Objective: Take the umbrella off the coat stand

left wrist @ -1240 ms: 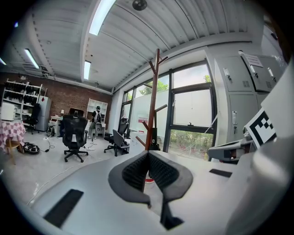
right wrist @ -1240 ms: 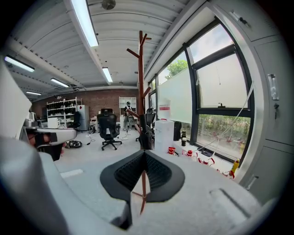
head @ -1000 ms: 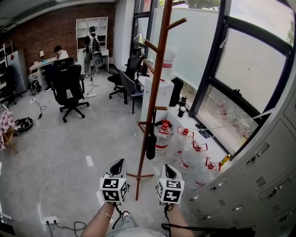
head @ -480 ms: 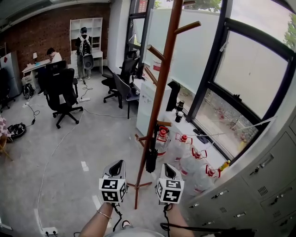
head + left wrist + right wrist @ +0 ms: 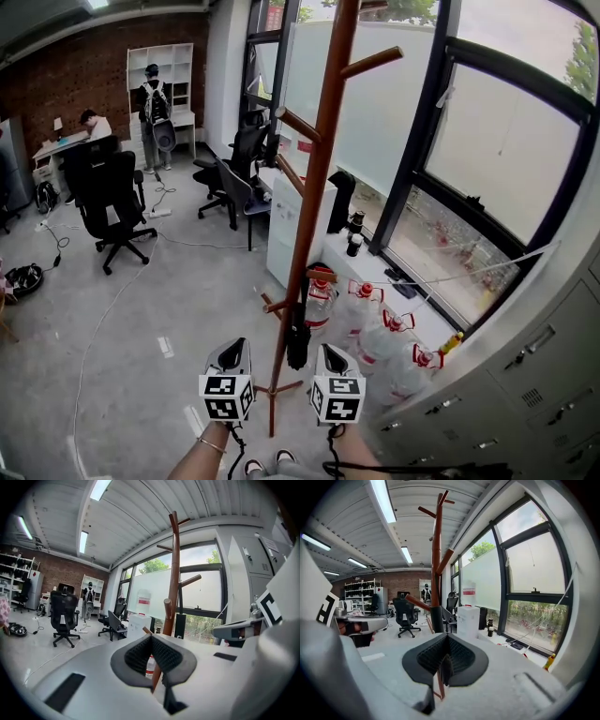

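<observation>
Both left tongs [image 5: 240,345] and right tongs [image 5: 324,350] pinched together empty, umbrella [image 5: 298,343] on coat stand [image 5: 317,178], top cropped

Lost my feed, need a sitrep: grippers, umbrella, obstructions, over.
Left gripper and right gripper both shut, empty. Umbrella hangs low on coat stand, untouched. Water jugs beside its base, not blocking.

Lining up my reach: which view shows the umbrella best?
Head view: the folded black umbrella hangs in full low on the coat stand. The right gripper view shows only its top above the shut jaws; the left gripper view barely shows it.
</observation>
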Action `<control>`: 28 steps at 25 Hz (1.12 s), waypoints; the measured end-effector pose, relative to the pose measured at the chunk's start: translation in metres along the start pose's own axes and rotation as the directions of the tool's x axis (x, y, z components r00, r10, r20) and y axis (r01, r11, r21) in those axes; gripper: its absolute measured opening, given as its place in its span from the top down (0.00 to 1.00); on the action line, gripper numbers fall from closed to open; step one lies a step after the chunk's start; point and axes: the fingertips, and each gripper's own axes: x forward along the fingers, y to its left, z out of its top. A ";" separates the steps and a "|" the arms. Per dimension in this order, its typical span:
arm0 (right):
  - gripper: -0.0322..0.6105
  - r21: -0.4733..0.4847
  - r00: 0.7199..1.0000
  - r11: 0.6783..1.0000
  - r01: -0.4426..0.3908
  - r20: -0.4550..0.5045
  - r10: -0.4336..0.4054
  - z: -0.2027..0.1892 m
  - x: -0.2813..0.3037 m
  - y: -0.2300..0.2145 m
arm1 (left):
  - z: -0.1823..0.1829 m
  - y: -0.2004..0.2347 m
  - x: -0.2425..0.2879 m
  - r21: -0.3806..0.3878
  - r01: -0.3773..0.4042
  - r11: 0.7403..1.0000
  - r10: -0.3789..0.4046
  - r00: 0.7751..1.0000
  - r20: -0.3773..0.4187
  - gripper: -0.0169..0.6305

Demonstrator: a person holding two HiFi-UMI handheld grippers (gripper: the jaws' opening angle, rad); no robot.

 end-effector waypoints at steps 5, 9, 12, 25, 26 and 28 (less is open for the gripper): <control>0.94 -0.018 0.999 0.999 -0.030 0.013 0.031 0.011 0.011 -0.001 | -0.004 -0.009 0.006 0.004 -0.002 1.000 0.003 1.000 -0.013 0.97; 0.94 -0.016 0.999 0.999 -0.038 0.003 0.038 0.009 0.015 -0.005 | -0.006 -0.009 0.010 -0.003 -0.015 1.000 0.014 1.000 -0.020 0.97; 0.94 -0.017 0.999 0.999 -0.041 -0.009 0.041 0.005 0.016 -0.008 | -0.010 -0.010 0.013 -0.006 -0.017 1.000 0.017 1.000 -0.026 0.97; 0.94 -0.003 0.994 0.998 -0.069 -0.083 0.069 -0.039 0.027 -0.016 | -0.056 -0.012 0.027 -0.037 -0.028 0.999 0.024 0.995 -0.098 0.97; 0.94 -0.001 0.993 0.997 -0.074 -0.091 0.073 -0.044 0.029 -0.015 | -0.061 -0.010 0.028 -0.041 -0.031 0.999 0.027 0.994 -0.109 0.97; 0.94 0.005 0.991 0.997 -0.081 -0.110 0.081 -0.055 0.033 -0.015 | -0.073 -0.009 0.030 -0.049 -0.037 0.998 0.031 0.991 -0.129 0.97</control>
